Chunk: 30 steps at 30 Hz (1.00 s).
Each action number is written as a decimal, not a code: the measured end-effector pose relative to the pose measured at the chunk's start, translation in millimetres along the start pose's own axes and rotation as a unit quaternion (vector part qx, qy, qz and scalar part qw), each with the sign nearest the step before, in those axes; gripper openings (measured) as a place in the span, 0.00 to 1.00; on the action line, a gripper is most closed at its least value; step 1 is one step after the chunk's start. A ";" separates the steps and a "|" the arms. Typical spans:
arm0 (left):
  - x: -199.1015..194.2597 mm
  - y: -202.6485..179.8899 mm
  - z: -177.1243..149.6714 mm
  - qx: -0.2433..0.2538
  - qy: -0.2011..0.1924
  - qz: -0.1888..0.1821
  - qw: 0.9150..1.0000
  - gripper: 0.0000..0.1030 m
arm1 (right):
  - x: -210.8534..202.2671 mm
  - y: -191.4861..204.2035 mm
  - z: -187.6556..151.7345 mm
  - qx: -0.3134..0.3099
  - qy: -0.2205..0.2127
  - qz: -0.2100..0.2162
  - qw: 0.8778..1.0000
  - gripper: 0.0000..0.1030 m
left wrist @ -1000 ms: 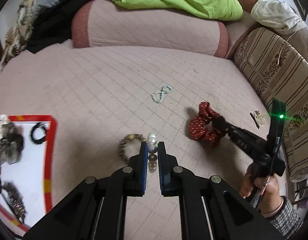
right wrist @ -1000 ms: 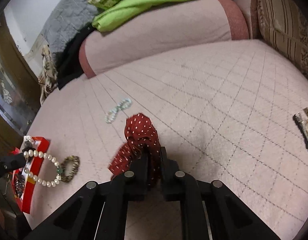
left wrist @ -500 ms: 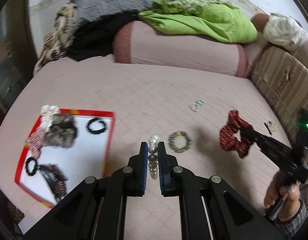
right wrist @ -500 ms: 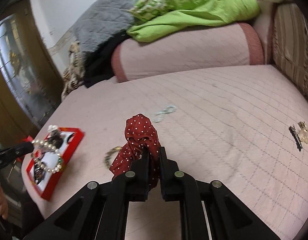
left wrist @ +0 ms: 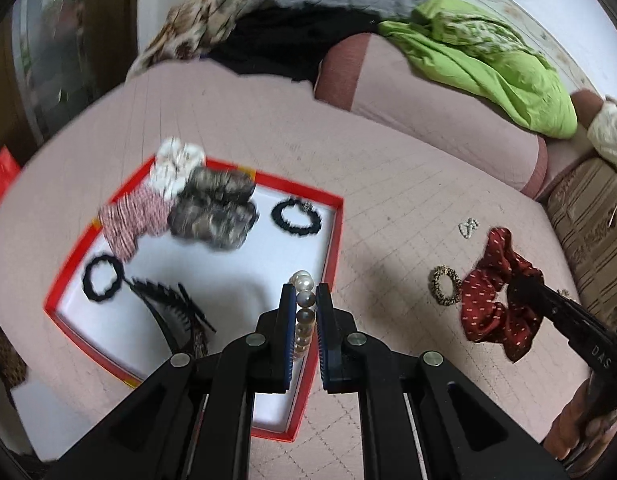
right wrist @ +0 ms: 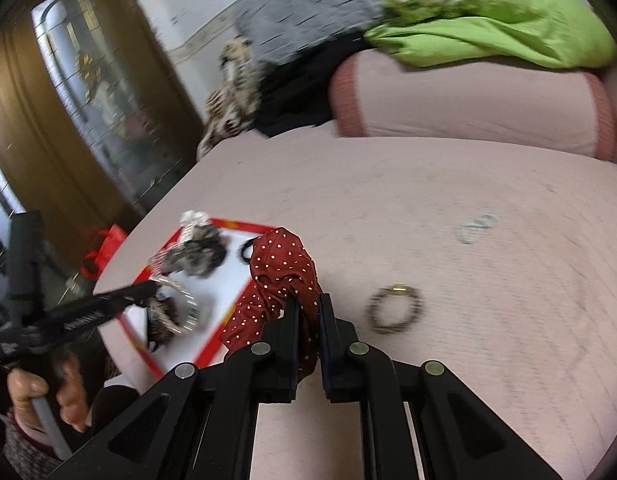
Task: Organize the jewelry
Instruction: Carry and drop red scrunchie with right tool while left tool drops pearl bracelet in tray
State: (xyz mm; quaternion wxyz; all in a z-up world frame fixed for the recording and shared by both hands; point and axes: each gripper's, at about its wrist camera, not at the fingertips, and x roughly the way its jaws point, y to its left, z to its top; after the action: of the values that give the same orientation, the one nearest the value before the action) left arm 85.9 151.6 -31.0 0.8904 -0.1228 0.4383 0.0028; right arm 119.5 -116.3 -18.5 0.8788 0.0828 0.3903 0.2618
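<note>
Left wrist view: the left tongs [left wrist: 306,300] are closed on a pearl bracelet [left wrist: 303,312], whose beads run in a column between the blue pads, held above the near right edge of a red-rimmed tray [left wrist: 335,240]. The tray lies on the pink quilted bed [left wrist: 388,184]. In it are two black hair ties [left wrist: 296,218], one near the far right corner and one near the left corner, a dark toothed hair clip [left wrist: 168,304], a grey-brown fluffy scrunchie [left wrist: 214,210], a red-and-white one [left wrist: 132,220] and a white one [left wrist: 176,166]. To the right, the right tongs [left wrist: 522,290] grip a red dotted scrunchie [left wrist: 496,296], with a gold-brown bracelet [left wrist: 446,285] just beside it on the bed and a small pale bead bracelet [left wrist: 468,227] farther back.

Right wrist view: the right tongs [right wrist: 308,308] are clamped on the red dotted scrunchie [right wrist: 280,280], which bunches above the fingertips and hangs over the tray's [right wrist: 244,225] right rim. Only this view shows the left tongs [right wrist: 152,288] from the side, over the tray, with the pearl bracelet [right wrist: 180,300] dangling blurred below them, and the person's left hand [right wrist: 44,392] on the handle. The gold-brown bracelet [right wrist: 396,308] lies on the bed [right wrist: 488,300] to the right, the pale bead bracelet [right wrist: 476,226] beyond it. The tray's black hair clip is hidden here.
</note>
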 end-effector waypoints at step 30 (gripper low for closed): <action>-6.4 31.6 -35.3 -0.040 0.009 -0.009 0.999 0.26 | 106.7 87.2 6.8 -0.082 0.060 -0.008 0.995 0.46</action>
State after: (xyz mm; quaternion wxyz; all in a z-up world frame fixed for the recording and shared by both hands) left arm 50.8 175.2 -53.5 0.8809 -0.1627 0.4444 0.0110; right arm 149.5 14.0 -51.9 0.8596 -0.0082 0.4205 0.2903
